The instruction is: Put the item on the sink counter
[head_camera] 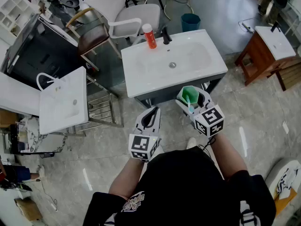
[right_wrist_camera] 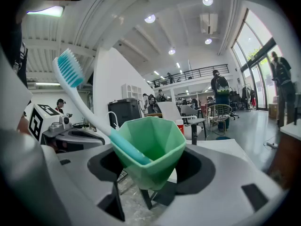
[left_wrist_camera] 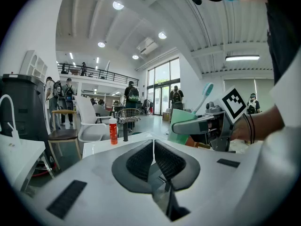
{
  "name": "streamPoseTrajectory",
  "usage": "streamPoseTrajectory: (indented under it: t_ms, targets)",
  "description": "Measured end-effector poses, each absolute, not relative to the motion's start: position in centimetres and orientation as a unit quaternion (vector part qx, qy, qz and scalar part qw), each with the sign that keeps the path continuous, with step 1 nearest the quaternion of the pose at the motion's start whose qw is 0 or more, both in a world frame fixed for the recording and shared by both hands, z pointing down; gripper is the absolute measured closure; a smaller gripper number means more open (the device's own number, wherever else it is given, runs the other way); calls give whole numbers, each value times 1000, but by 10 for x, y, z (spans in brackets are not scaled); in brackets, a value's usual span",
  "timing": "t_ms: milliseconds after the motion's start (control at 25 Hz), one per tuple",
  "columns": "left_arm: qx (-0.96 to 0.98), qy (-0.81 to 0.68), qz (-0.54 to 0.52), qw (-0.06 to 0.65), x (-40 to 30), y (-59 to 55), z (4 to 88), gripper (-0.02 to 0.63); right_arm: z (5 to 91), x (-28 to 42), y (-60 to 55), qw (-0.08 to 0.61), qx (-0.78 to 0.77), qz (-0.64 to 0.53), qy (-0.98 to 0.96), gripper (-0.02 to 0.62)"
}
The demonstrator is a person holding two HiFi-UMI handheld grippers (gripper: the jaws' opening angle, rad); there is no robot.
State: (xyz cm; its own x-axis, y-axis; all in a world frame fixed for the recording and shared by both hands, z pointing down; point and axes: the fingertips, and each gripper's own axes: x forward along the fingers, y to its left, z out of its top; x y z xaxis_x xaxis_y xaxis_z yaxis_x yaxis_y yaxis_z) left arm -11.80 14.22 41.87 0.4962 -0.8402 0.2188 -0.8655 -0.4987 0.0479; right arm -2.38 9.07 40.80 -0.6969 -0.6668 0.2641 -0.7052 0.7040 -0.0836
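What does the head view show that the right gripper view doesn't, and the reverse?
Only the head view: the sink counter from above, its drain, and the teal bin on the floor. Only the right gripper view: the toothbrush bristles and the ceiling lights. Both: the green cup clamped in the right gripper.

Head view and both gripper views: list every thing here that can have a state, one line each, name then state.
left gripper: jaws together, nothing between them.
right gripper: closed on the green cup, held short of the sink counter.
green cup: upright, off the counter, mouth open, toothbrush inside.
toothbrush: leaning in the cup, bristles up.
orange bottle: standing on the sink counter, white cap on.
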Motion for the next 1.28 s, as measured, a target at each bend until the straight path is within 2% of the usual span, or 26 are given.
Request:
streamPoseTrajectory:
  t_ms: [640, 1280]
  targets:
    - [862, -494, 86, 78, -115, 143, 421, 584, 409, -20, 94, 115, 378, 79, -915, 242]
    - [860, -497, 92, 71, -50, 137, 421, 584, 410, 38, 88, 112, 363, 82, -922, 242]
